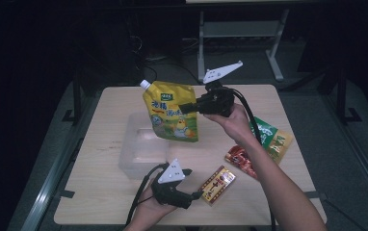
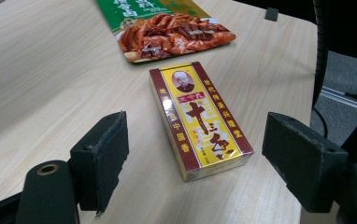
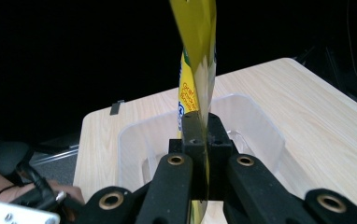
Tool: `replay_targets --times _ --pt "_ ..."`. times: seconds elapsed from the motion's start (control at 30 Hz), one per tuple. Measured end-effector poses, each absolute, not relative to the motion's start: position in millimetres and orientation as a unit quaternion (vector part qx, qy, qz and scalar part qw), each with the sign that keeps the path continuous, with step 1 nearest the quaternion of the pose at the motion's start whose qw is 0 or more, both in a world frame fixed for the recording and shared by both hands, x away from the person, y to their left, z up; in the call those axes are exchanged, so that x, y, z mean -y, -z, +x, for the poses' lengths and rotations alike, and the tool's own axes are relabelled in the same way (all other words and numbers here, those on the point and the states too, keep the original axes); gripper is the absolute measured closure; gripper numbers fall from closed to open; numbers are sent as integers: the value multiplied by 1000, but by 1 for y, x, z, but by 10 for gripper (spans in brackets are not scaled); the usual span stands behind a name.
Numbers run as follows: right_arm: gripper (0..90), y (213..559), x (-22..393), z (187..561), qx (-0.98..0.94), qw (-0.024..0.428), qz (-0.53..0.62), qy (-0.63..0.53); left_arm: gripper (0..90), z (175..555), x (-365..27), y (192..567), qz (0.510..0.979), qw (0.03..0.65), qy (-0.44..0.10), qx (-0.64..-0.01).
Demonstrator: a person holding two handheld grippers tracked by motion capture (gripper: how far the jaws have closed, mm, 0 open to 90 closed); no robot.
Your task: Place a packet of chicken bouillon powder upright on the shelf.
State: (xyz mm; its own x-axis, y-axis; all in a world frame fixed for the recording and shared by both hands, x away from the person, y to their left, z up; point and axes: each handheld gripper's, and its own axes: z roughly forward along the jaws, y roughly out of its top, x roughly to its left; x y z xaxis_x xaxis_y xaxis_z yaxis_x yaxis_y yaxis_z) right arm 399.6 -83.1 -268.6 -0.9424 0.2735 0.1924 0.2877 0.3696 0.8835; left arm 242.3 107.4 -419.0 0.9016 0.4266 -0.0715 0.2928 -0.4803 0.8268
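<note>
The wooden table (image 1: 124, 192) takes up the middle of the high view, and near its centre, a little left, sits a clear plastic bin (image 1: 134, 159) with nothing plainly lying in it. Above the bin's far right part hangs a yellow spouted pouch (image 1: 172, 113), lifted clear of the table, so the work looks to be in its middle: the pouch is picked up and carried over the bin, but not yet lowered in or let go.

The right gripper (image 1: 187, 107), just right of centre in the high view, has its jaws clamped tight on the pouch's right edge; in the right gripper view the thin yellow film (image 3: 200, 56) rises from between the pressed pads, twisted edge-on, with the bin (image 3: 260, 126) below it.

The pouch is soft and flat, bright yellow with a white cap at its upper left corner, a cartoon chick and red and green print on its face.

Three more things wait at the lower right of the table: a green and red snack packet (image 1: 273, 139), a red packet (image 1: 240, 159) beside it, and a yellow and maroon box (image 1: 217, 184). The left gripper (image 1: 194, 195), at the bottom centre, stands wide open holding nothing, its pads either side of the box (image 2: 200, 126) without touching it, which looks like the next pick.
</note>
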Motion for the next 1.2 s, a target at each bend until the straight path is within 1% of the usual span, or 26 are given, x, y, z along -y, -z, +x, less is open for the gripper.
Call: replay_targets --times 0.3,0.4,0.77,1.2 --pt "895 273 57 408 831 27 -152 535 217 242 -107 420 857 465 -68 -210" --pt "895 276 47 411 831 34 -147 535 217 242 -108 420 860 462 -74 -202" --pt "895 296 6 416 833 61 -127 535 216 240 -108 421 861 462 -73 -199" --pt "895 317 -11 418 833 69 -129 534 216 239 -108 422 859 466 -67 -203"
